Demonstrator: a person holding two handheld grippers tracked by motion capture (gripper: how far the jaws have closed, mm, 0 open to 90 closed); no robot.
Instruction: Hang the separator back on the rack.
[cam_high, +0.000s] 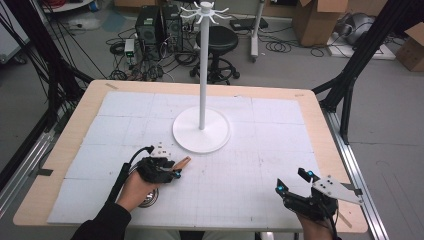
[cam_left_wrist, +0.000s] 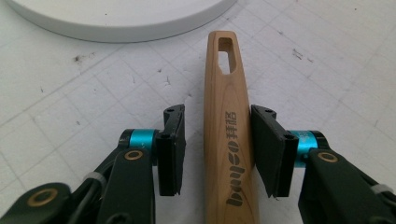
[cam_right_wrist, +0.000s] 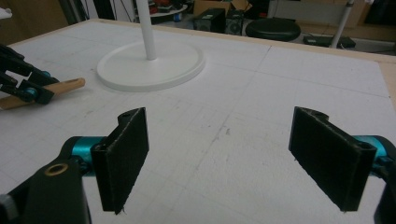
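Observation:
A utensil's wooden handle (cam_left_wrist: 229, 116), with a slot near its far end and dark lettering, lies on the white gridded mat. My left gripper (cam_left_wrist: 218, 112) straddles it: one pad rests against the handle's side, and a gap shows at the other, so the jaws stand open around it. From above, the left gripper (cam_high: 165, 170) sits at the near left with the handle tip (cam_high: 184, 161) poking out towards the stand. A round metal part (cam_high: 149, 199) shows under the hand. My right gripper (cam_high: 294, 181) hovers at the near right, wide open, with bare mat between its pads (cam_right_wrist: 122, 154).
A white stand with a round base (cam_high: 217, 137), a tall pole and hooks on top (cam_high: 204, 12) rises mid-table, just beyond the handle. The mat (cam_high: 260, 150) covers a wooden table. A stool, boxes and cables lie on the floor behind.

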